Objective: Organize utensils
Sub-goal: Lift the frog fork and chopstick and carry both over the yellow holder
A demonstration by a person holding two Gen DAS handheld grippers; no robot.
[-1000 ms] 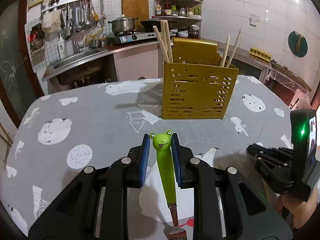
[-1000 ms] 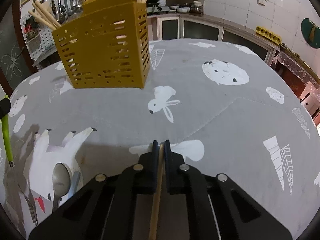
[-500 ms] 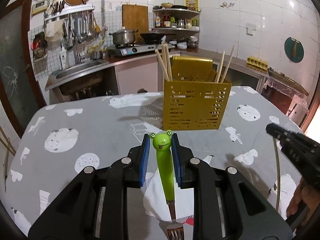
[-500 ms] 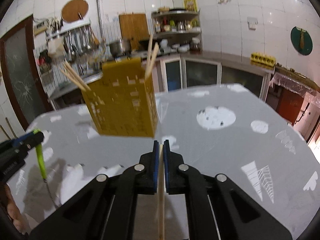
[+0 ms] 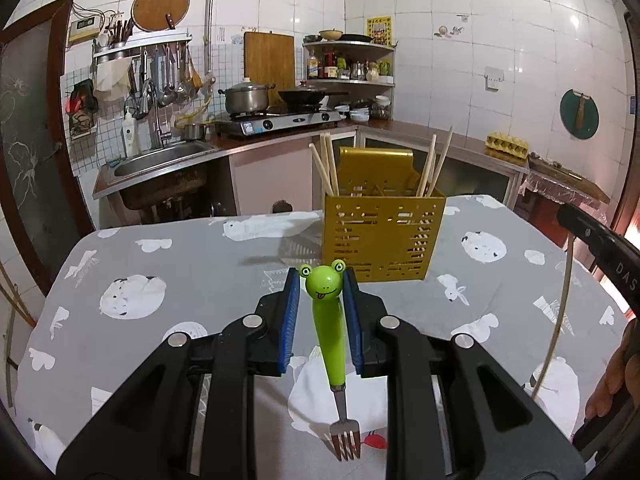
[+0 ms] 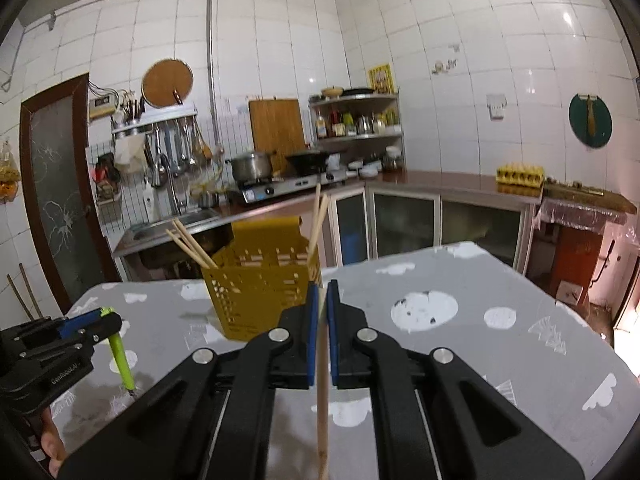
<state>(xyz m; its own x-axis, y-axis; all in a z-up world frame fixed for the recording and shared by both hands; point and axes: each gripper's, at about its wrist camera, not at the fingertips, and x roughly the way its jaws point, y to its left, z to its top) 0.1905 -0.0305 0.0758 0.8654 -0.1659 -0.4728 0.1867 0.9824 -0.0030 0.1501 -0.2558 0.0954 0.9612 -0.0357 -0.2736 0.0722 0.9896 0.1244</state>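
Note:
My left gripper [image 5: 322, 286] is shut on a green frog-handled fork [image 5: 329, 332], held tines down above the table. My right gripper [image 6: 322, 296] is shut on a wooden chopstick [image 6: 322, 412] that hangs down below the jaws. The yellow perforated utensil holder [image 5: 382, 236] stands on the table ahead of both grippers, with several chopsticks [image 5: 328, 168] leaning in it. In the right wrist view the holder [image 6: 260, 292] is just left of my fingers and the left gripper [image 6: 86, 322] with the fork [image 6: 120, 356] shows at the far left. The right gripper [image 5: 576, 220] and chopstick [image 5: 560, 316] show at the right of the left wrist view.
The table [image 5: 200, 264] has a grey cloth with white animal prints. Behind it run a kitchen counter with a sink [image 5: 160, 160], a stove with a pot [image 5: 246, 98], and a corner shelf [image 5: 348, 68].
Both grippers have risen well above the table, each keeping its utensil. The right gripper has tilted up from looking down at the cloth to facing the holder and wall.

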